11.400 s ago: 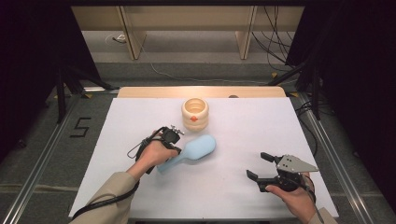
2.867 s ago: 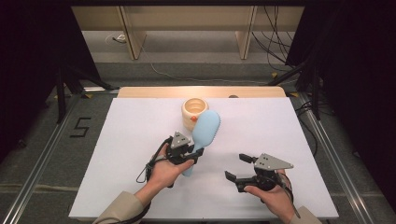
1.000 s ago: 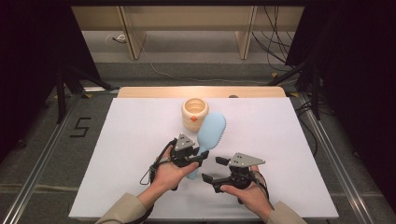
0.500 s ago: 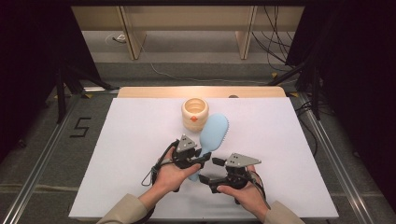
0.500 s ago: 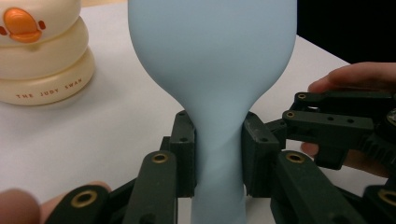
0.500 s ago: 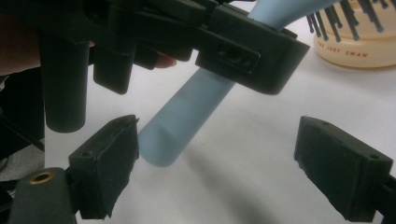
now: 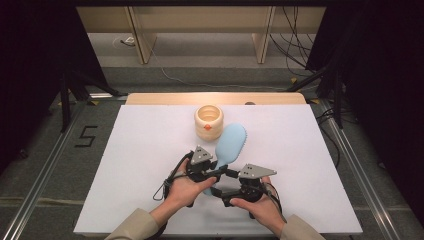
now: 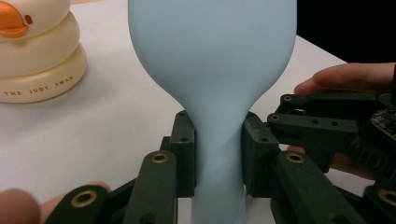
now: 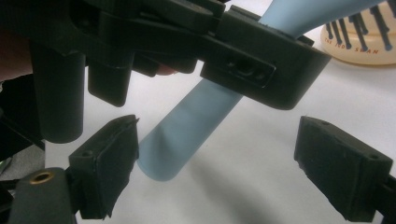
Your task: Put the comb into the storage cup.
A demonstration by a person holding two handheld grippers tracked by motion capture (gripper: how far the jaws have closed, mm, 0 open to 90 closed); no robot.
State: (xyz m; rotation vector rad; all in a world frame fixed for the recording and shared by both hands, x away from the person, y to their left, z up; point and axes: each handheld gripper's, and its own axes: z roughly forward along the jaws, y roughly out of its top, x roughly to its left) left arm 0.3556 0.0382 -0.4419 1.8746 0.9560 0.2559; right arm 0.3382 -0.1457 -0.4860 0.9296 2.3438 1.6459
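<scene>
1. High view: the left gripper (image 7: 214,172) holds the brush (image 7: 231,144) by its neck, head raised toward the cup (image 7: 209,121); the right gripper (image 7: 226,186) sits just beside it, under the handle end.
2. Left gripper view: both pads (image 8: 185,158) press on the narrow neck of the brush (image 8: 212,70), one on each side, with the wide head above the fingertips. The grip looks centred. Keep this pinch firm until the other gripper has taken hold.
3. Right gripper view: the right gripper (image 9: 217,161) stands spread wide. The handle end of the brush (image 9: 189,130) lies between the fingers (image 9: 105,163), close against the left-hand pad and well apart from the other. No pad presses on it yet.
4. Judged step: handover of the brush from left to right.
5. Shift the right gripper sideways so that the handle lies midway between its pads, and push forward so that the pads cover more than the tip.
6. Keep clear of the left gripper's body, which hangs just above the right fingers.
7. Close the right fingers squarely across the handle; a round, smooth handle may roll or slip out if pinched off-centre.
8. Release the left pinch only after the right pads are seated.
</scene>
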